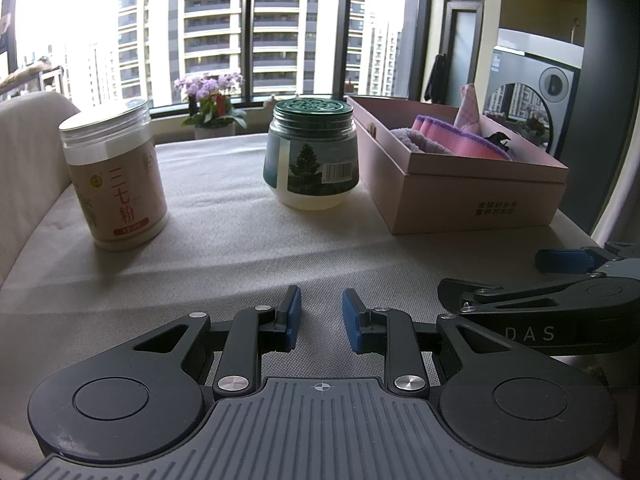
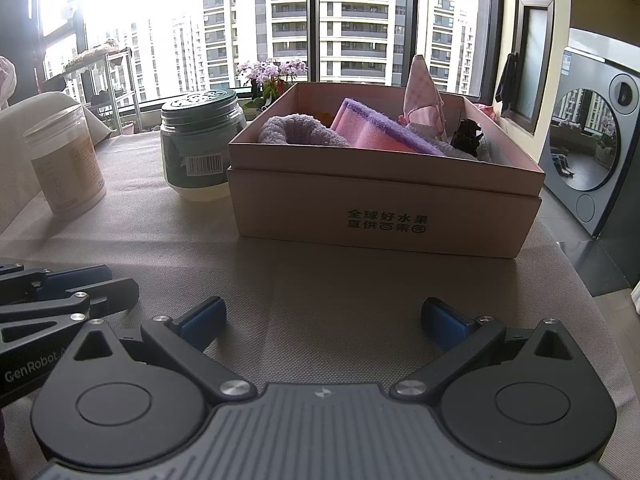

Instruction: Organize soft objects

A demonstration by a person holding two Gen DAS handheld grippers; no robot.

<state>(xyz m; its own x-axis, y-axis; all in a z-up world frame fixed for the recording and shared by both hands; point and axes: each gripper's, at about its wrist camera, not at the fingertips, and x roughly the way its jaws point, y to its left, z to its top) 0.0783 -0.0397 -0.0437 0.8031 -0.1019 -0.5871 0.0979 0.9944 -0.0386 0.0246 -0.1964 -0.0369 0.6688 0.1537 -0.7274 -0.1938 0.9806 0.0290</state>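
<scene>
The pink box [image 2: 384, 208] of soft things lies straight ahead of the right gripper [image 2: 322, 322] (jaws wide apart, empty), nearer than the left gripper [image 1: 321, 322], narrowly parted and empty.

The green-lidded jar [image 1: 311, 154] stands on the beige tablecloth [image 1: 224, 248]; left of it, well apart, stands the tan canister [image 1: 114, 176]; right of it, near, sits the pink box [image 1: 452, 184] holding a pink-and-purple cloth [image 1: 460, 136] and a lavender fluffy piece [image 1: 416, 140]; in front of the jar the left gripper [image 1: 321, 316] hovers, jaws parted with nothing between; the right gripper [image 1: 560, 276] lies further right.
</scene>
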